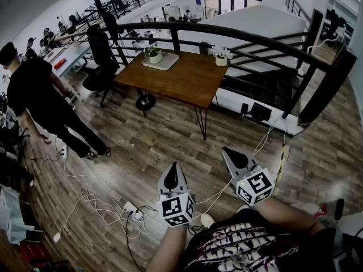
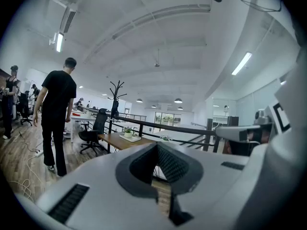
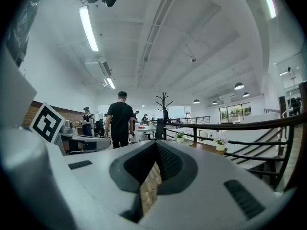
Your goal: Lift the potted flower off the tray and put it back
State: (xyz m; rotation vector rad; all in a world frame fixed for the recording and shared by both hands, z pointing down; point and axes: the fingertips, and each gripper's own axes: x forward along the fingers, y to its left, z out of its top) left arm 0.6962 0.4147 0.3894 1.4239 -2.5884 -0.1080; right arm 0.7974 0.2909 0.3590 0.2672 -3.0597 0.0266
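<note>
– On the far table point(image 1: 187, 81), where's the potted flower point(image 1: 153, 53)?
– On its tray point(image 1: 164, 63), table's left rear corner.
– Grippers?
– Left gripper point(image 1: 173, 168) & right gripper point(image 1: 229, 152) both closed, empty, well apart from it.

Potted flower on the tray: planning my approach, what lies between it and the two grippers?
Head view: only wooden floor and part of the table lie between the left gripper, the right gripper and the potted flower on its tray.

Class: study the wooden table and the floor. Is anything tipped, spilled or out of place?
The potted flower on the tray and the other flowerpot at the table edge stand upright; nothing spilled. Only loose cables sprawled on the floor look untidy.
</note>
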